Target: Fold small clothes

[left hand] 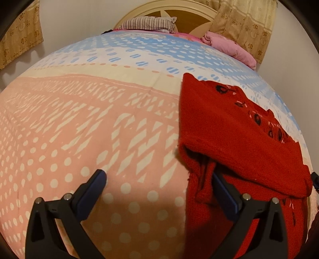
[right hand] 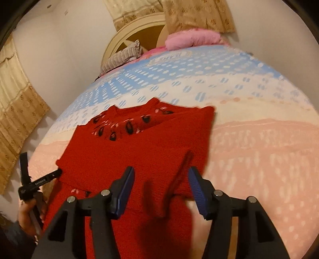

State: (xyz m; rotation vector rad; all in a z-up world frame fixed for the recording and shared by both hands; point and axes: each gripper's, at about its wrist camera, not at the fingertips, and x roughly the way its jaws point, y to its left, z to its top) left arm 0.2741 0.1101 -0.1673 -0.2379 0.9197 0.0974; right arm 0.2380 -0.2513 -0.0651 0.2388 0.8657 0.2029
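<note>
A small red knit sweater [left hand: 229,127] with dark embroidered motifs at the neck lies on the bed, sleeves folded across its body. It also shows in the right wrist view [right hand: 139,151]. My left gripper [left hand: 159,179] is open at the sweater's left edge; its right finger [left hand: 225,191] lies against the red fabric, its left finger over the bedspread. My right gripper [right hand: 160,179] is open, low over the sweater's lower part with a folded sleeve between its fingers. The left gripper [right hand: 39,179] shows at the sweater's left side in the right wrist view.
The bed [left hand: 89,129] has a pink, cream and blue patterned spread. A striped pillow [left hand: 149,23] and a pink bundle [left hand: 229,46] lie at the headboard [left hand: 179,12]. Curtains [right hand: 18,119] hang on the walls.
</note>
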